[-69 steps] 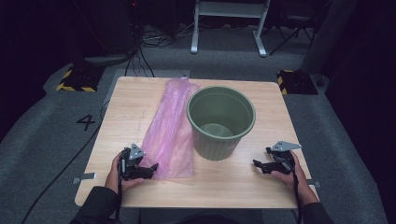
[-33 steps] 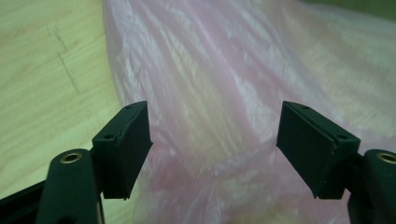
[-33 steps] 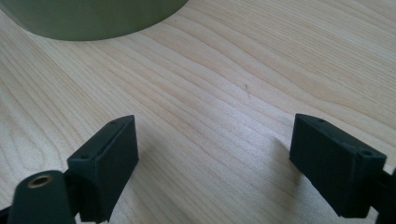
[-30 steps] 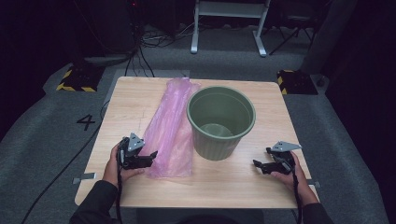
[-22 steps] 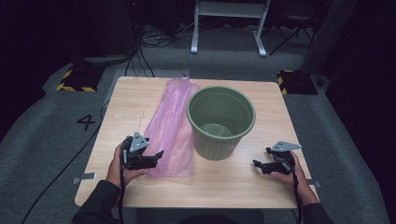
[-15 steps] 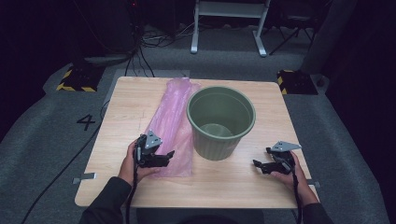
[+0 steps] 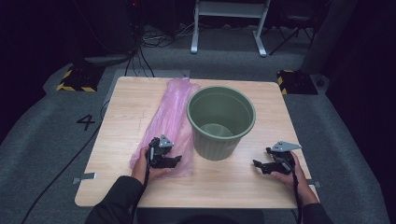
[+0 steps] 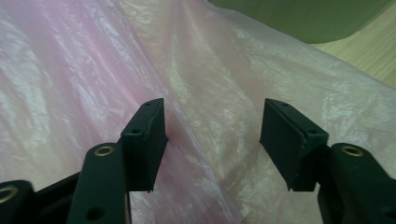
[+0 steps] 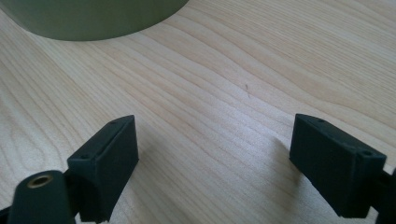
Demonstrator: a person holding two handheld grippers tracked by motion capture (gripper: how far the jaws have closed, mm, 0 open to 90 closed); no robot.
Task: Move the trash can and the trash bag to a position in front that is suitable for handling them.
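My left gripper (image 7: 173,161) sits over the near end of the pink plastic bag (image 7: 170,116), jaws apart but just closing in, a raised fold of film between them in the left gripper view, pads not yet pressing it. The bag lies flat and long on the bench (image 7: 116,126), its right edge touching the green bin (image 7: 221,120). My right gripper (image 7: 257,164) rests on bare wood to the bin's right, jaws wide apart, nothing between them.
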